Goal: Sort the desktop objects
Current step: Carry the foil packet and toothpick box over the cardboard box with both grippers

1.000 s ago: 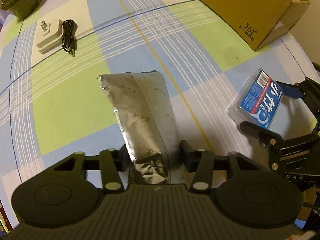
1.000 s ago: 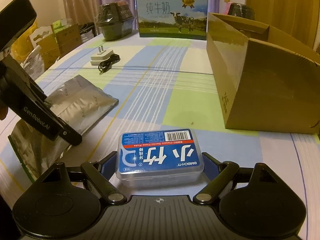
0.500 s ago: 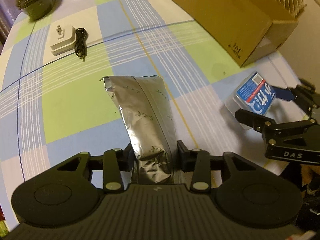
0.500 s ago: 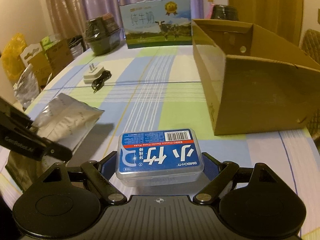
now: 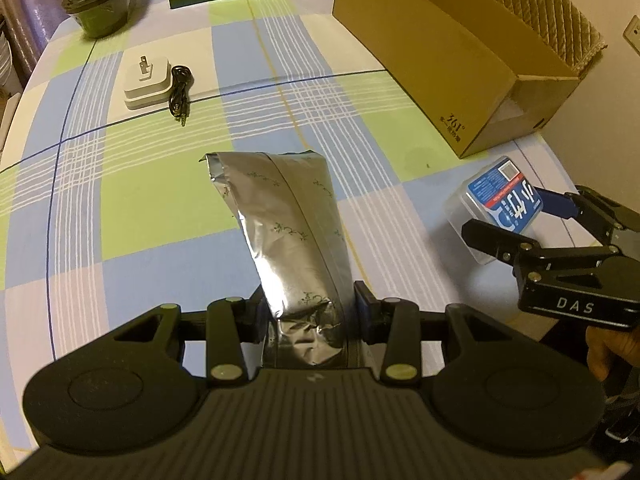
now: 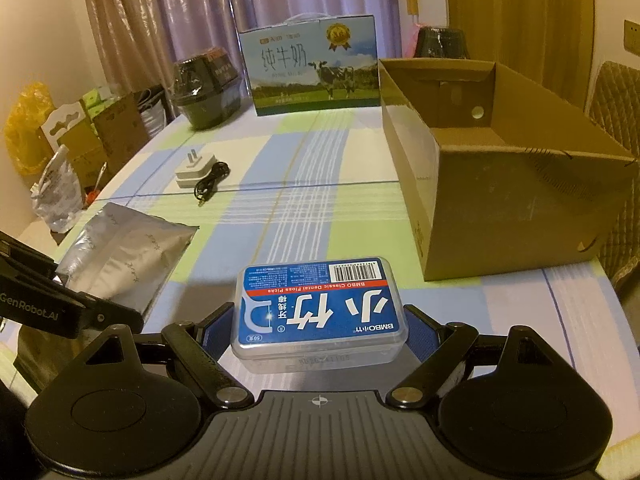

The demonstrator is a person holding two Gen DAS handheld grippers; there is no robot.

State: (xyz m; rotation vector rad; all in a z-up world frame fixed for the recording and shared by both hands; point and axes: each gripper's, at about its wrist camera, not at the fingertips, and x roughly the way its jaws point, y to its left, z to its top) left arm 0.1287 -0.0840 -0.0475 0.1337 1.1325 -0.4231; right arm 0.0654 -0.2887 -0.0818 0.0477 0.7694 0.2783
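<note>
Left gripper [image 5: 310, 312] is clamped on the near end of a silver foil pouch [image 5: 288, 224]; the pouch sticks out forward, above the checked tablecloth [image 5: 140, 200]. Whether its far end touches the cloth can't be told.

Right gripper [image 6: 320, 320] is closed on a clear plastic floss-pick box [image 6: 320, 308] with a blue label, blue pads [image 6: 418, 326] pressing both short sides, box held above the cloth near the table's front edge.

Just beyond the right gripper: open cardboard box [image 6: 500, 208], inside looks empty.

Mid-table, left: white plug adapter [image 5: 145, 86] with a coiled black cable [image 5: 180, 92] touching its side.

Far edge: milk carton [image 6: 310, 66], dark wrapped container [image 6: 206, 90].
</note>
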